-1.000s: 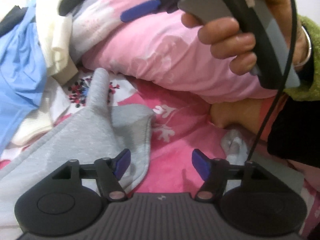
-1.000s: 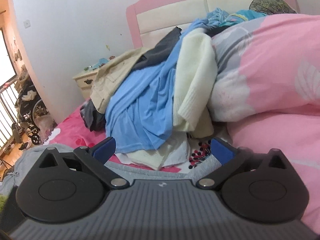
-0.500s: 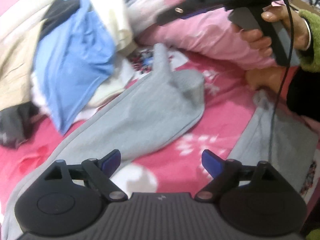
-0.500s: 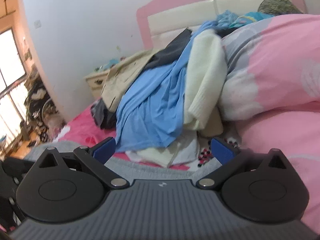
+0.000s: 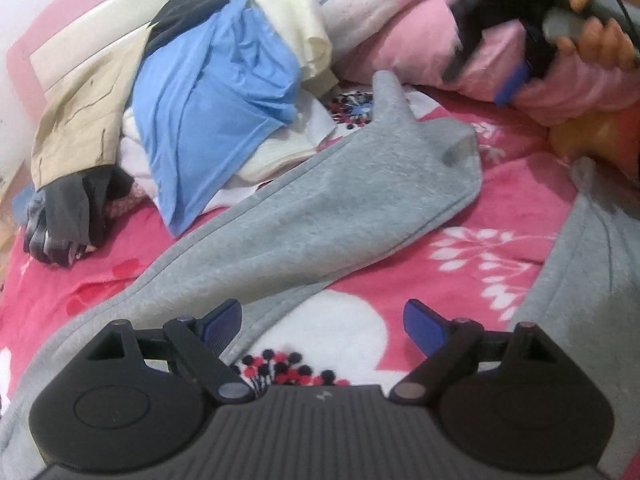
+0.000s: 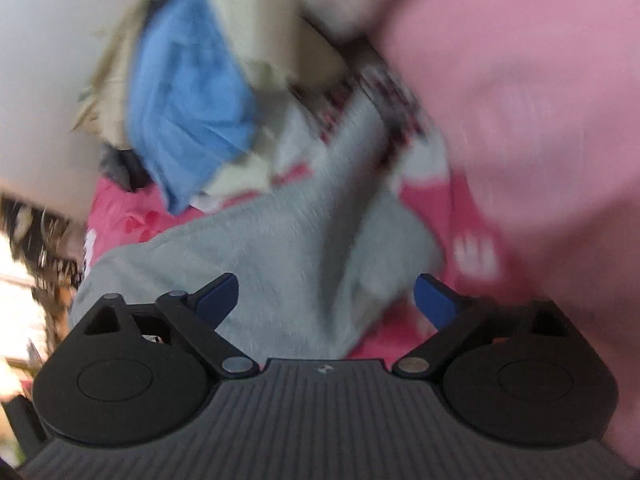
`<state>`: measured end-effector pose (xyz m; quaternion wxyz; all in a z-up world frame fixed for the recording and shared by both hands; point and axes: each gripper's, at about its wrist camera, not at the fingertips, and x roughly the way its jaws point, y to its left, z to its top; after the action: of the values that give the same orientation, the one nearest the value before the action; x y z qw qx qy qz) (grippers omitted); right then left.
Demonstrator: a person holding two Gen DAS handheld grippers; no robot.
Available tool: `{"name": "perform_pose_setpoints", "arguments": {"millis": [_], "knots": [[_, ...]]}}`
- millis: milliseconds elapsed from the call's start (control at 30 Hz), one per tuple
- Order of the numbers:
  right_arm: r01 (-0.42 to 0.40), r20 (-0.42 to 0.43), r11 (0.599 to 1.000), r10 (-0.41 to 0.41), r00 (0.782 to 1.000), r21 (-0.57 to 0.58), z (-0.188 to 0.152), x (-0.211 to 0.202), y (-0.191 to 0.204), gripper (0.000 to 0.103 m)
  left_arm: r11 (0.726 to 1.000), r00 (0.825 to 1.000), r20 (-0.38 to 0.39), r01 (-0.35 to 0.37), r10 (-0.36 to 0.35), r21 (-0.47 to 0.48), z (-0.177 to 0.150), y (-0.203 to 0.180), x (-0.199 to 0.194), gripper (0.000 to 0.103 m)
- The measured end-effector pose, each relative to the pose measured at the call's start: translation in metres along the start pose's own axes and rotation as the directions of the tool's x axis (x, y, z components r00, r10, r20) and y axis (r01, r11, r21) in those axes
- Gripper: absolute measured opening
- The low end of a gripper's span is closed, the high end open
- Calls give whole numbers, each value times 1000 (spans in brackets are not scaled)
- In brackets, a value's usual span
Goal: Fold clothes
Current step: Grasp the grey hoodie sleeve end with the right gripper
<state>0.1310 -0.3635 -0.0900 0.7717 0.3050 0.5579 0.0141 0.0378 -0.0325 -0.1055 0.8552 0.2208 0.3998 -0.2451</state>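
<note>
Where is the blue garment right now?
In the left wrist view, upper left: the blue garment drapes down the clothes pile, between beige trousers and a cream knit.

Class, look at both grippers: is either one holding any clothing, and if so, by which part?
Nothing is held. The left gripper is open above the bedsheet. The right gripper is closing above the grey garment, pads not yet gripping it.

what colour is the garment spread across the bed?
Grey. The garment lies on a pink floral sheet; it shows sharpest in the left wrist view.
</note>
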Motion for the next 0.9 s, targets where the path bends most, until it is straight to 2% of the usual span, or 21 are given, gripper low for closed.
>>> {"name": "perform_pose_setpoints", "arguments": {"millis": [133,167,200,300,333,367,467,533,600,700,800,900], "knots": [[47,-3,992,-47,999,115,-9,28,-12,70,999,999,26,-24,25,-40,-4,13,2,89],[56,-3,989,-56,998,139,-10,34,-15,61,999,999,27,-33,34,-40,-6,16,3,89],[65,-2,987,-66,998,147,-12,40,-18,56,998,999,29,-42,44,-40,-7,19,4,89],[92,15,986,-95,995,137,-15,55,-24,32,997,998,24,-64,66,-43,-13,28,8,89],[98,30,988,-102,994,116,-16,59,-24,18,996,997,21,-72,73,-45,-16,31,10,89],[103,41,990,-108,993,94,-14,59,-22,9,996,997,11,-80,80,-49,-19,34,12,88],[170,162,980,-153,975,-101,-17,38,0,6,994,996,-6,-91,91,-57,-27,43,15,87],[245,255,940,-183,950,-237,-23,22,18,6,994,995,-14,-101,100,-50,-33,47,16,87],[327,340,877,-206,918,-352,-32,9,32,6,993,993,-24,-112,112,-28,-39,48,18,87],[406,348,819,-273,897,-405,-41,24,35,6,991,990,-30,-135,135,12,-44,47,21,86],[415,318,815,-300,899,-404,-44,36,33,5,979,984,12,-178,178,103,-45,40,28,82],[400,325,830,-283,902,-388,-42,30,35,5,963,981,22,-195,195,187,-43,34,42,67]]}}
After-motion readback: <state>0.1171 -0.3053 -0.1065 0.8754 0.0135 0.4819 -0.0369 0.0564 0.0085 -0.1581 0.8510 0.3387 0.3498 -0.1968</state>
